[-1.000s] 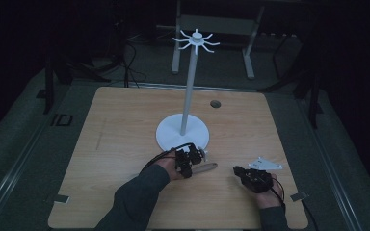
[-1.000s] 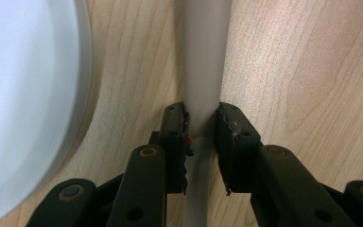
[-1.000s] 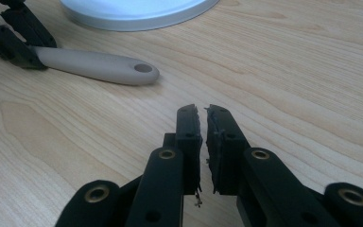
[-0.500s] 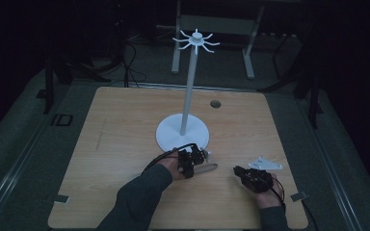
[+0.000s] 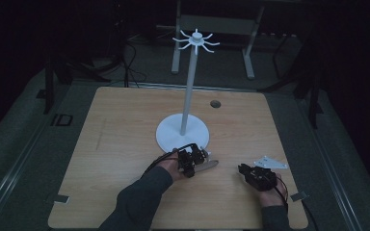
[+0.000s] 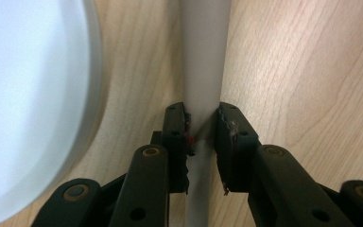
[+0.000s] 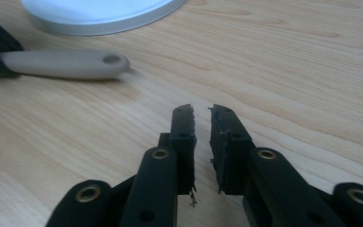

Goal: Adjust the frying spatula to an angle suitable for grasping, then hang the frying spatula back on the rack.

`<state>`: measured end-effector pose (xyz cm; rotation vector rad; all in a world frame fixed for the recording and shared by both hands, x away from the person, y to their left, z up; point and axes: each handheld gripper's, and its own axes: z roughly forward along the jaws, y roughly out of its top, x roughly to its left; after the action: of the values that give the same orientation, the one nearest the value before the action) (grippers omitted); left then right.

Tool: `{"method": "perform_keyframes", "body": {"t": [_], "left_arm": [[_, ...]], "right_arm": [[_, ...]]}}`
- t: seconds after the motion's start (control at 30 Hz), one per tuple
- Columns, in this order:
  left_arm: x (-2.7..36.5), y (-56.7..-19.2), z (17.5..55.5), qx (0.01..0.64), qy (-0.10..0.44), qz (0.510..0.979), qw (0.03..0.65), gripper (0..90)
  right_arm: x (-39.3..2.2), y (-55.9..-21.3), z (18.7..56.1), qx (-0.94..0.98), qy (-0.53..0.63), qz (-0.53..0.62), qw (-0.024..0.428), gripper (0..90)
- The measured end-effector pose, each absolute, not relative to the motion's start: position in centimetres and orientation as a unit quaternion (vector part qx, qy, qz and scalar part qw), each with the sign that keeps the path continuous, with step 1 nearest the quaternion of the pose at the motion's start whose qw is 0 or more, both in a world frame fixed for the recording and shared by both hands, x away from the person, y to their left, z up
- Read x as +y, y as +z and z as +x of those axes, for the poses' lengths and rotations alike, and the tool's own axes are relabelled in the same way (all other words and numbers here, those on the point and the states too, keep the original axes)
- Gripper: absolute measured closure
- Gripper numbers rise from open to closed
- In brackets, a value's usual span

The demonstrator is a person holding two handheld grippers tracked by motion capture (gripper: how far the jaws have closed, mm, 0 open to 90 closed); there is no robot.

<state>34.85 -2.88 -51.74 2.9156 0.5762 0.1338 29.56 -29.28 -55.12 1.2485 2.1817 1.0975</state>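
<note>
Fingers of the left gripper clench a pale grey utensil handle lying flat near the wooden table's front edge, just beside the white stand's round base. Right gripper, near the front right corner, has just been opening slightly, jaws empty.

A grey metal frame and dark cables stand beyond the wooden table.
</note>
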Motion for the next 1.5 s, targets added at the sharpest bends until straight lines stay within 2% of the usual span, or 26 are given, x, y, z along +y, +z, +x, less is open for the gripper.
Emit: {"method": "perform_keyframes", "body": {"t": [0.37,0.57,0.67,0.93,1.5], "left_arm": [[-2.5,-50.0,34.7,0.222,0.073,0.962,0.142,75.1],[-2.4,-49.3,34.6,0.233,0.082,0.955,0.165,75.0],[-2.0,-48.3,34.5,0.249,0.094,0.943,0.197,75.0],[-1.0,-47.1,34.5,0.287,0.118,0.919,0.242,75.1],[0.1,-44.9,34.0,0.325,0.154,0.881,0.308,75.1]], "right_arm": [[-30.4,-55.3,30.0,0.750,0.395,0.486,0.211,65.2],[-30.7,-55.4,30.1,0.739,0.396,0.500,0.219,61.5],[-31.1,-55.5,30.2,0.728,0.395,0.511,0.229,58.7],[-31.4,-55.5,30.3,0.719,0.393,0.521,0.239,57.3],[-31.5,-55.5,30.3,0.711,0.392,0.529,0.247,56.9]]}}
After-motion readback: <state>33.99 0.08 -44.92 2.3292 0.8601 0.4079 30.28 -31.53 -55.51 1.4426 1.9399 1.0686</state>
